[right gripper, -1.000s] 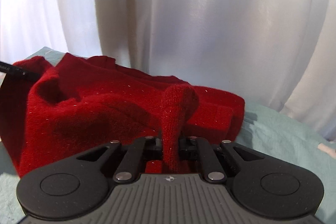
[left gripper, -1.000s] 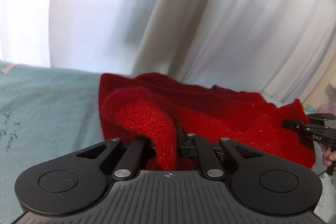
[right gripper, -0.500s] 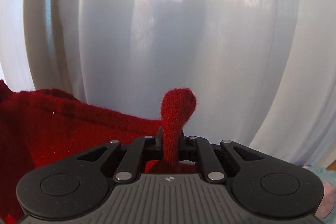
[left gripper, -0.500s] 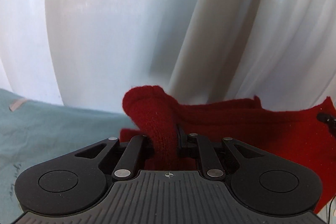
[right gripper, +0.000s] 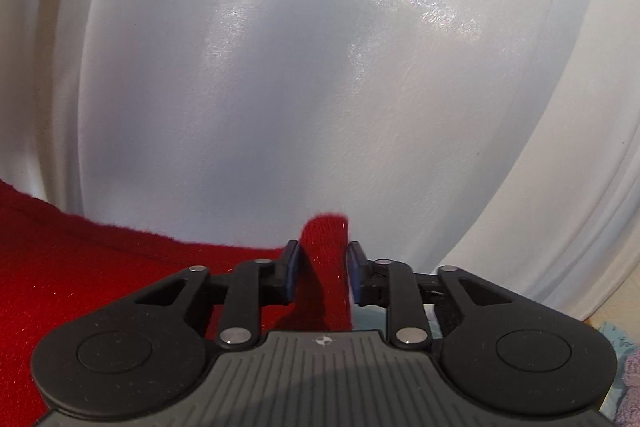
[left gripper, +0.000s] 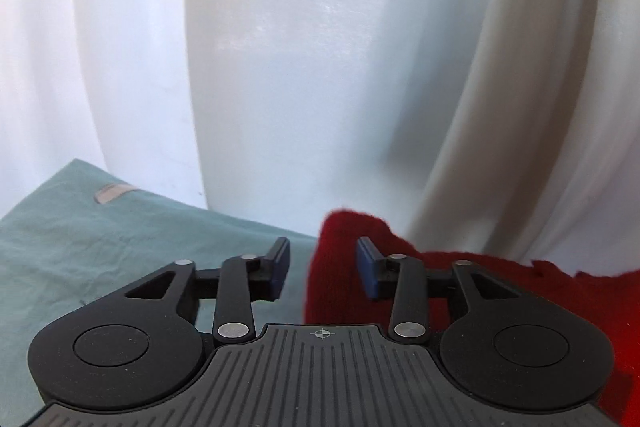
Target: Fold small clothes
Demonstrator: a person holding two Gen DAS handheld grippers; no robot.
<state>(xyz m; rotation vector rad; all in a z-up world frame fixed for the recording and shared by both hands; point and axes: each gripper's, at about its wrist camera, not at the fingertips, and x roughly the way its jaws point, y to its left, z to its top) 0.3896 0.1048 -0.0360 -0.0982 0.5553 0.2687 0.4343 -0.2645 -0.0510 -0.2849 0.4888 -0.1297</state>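
A red knitted garment point(left gripper: 520, 291) lies on a pale green cloth point(left gripper: 100, 247), spreading to the right in the left wrist view. My left gripper point(left gripper: 322, 265) is opening; a raised fold of the red knit point(left gripper: 336, 267) stands between its jaws, leaning against the right pad point(left gripper: 366, 273) and clear of the left pad. In the right wrist view the garment point(right gripper: 80, 279) fills the left side. My right gripper point(right gripper: 320, 275) is opening too, with an upright red fold point(right gripper: 324, 267) loose between its blue pads point(right gripper: 291, 273).
White curtains point(left gripper: 320, 67) hang close behind the cloth's far edge and fill both views point(right gripper: 320, 67). A strip of tape point(left gripper: 110, 193) is stuck to the green cloth at the far left. A lilac fabric point(right gripper: 630, 379) shows at the right edge.
Both grippers carried their red folds toward the curtain and tipped down. Then their jaws parted and let go of the knit, which now stands loose between them.
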